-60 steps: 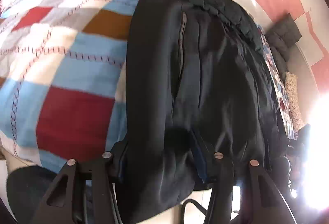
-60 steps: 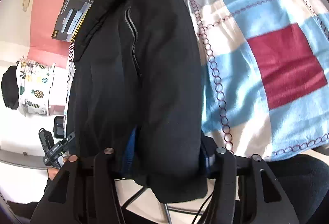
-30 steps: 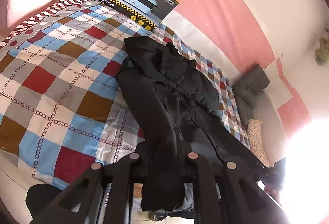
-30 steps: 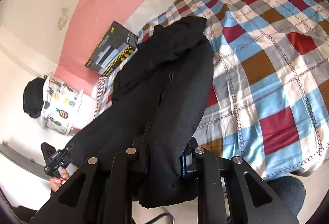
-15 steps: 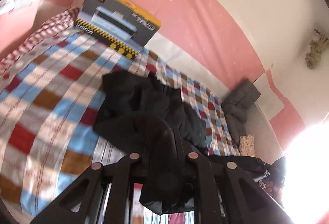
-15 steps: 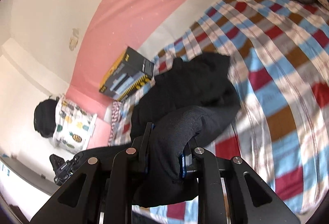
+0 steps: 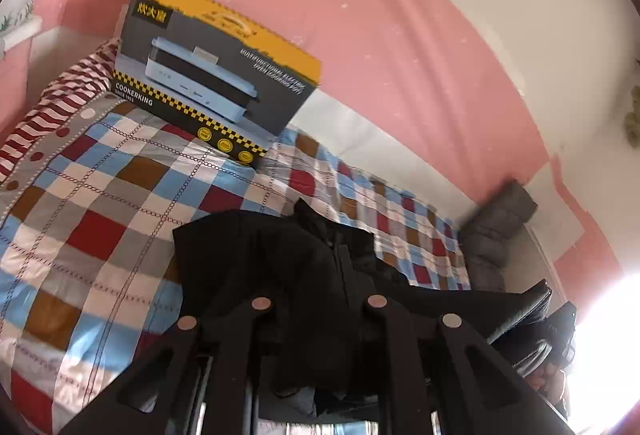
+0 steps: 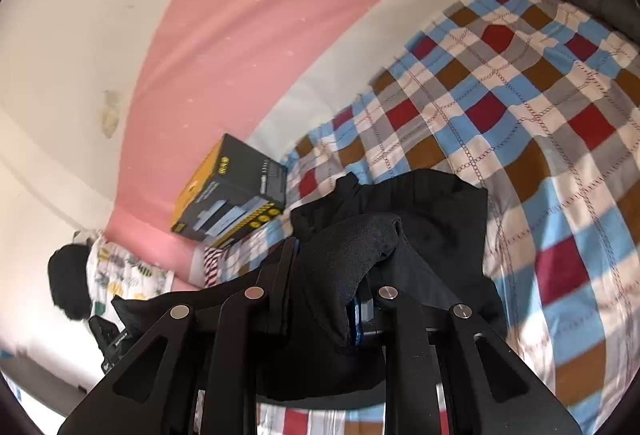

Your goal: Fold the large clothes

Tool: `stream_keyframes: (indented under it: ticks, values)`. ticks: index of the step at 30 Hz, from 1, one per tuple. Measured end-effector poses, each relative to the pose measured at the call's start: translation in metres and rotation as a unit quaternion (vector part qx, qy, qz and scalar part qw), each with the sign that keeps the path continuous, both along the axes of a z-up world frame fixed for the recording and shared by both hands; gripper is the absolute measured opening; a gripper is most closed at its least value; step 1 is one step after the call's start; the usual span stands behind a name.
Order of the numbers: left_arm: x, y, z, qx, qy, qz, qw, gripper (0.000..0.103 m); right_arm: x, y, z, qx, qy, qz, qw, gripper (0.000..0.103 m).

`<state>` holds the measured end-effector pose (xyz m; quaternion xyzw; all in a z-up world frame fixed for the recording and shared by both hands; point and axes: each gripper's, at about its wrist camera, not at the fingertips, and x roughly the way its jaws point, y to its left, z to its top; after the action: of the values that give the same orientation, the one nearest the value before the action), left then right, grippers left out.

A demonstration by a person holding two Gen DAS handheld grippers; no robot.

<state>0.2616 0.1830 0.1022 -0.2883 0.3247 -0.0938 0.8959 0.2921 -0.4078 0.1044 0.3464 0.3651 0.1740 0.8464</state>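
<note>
I hold the black jacket (image 7: 280, 267) up by its near edge, one hand-held gripper at each end; my left hand-held gripper (image 7: 316, 319) is pinching a bunch of the dark cloth between its fingers, and my right hand-held gripper (image 8: 320, 299) is pinching another bunch, a thick roll of it bulging up over the fingers; the far part of the jacket lies on the checked blanket (image 7: 100, 203) of the bed, the near part hangs lifted between my two grips.

What could go wrong, as I judge it: the cloth looks smooth and heavy, so a bunch may slide out of one grip if I pull unevenly, and the fold would then land crooked; the roll in my right grip looks several layers thick, so I may be dragging more than the edge I mean to, leaving a lump inside the fold; if I carry the edge too far toward the wall, the jacket could brush the cardboard box (image 7: 216, 75) standing at the far side of the bed; the glare at the right of the left view hides part of the stretched edge, so I cannot tell how straight it runs there.

Counted: one jacket; two hand-held grippers; one box; one blanket; one dark grey cushion (image 7: 496, 227) at the far corner.
</note>
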Motion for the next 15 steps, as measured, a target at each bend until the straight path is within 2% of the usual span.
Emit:
stream_keyframes:
  ticks: [4, 10, 15]
  values:
    - [0.050, 0.006, -0.027, 0.001, 0.024, 0.014, 0.9996, 0.016, 0.049, 0.005, -0.021, -0.008, 0.029, -0.009, 0.999, 0.022]
    - [0.117, 0.009, -0.089, 0.012, 0.077, 0.026, 0.9967, 0.016, 0.118, 0.010, -0.073, -0.011, 0.089, -0.020, 0.996, 0.024]
    - [0.159, 0.005, -0.139, 0.020, 0.122, 0.034, 0.9918, 0.022, 0.157, 0.014, -0.119, -0.006, 0.130, -0.023, 0.991, 0.034]
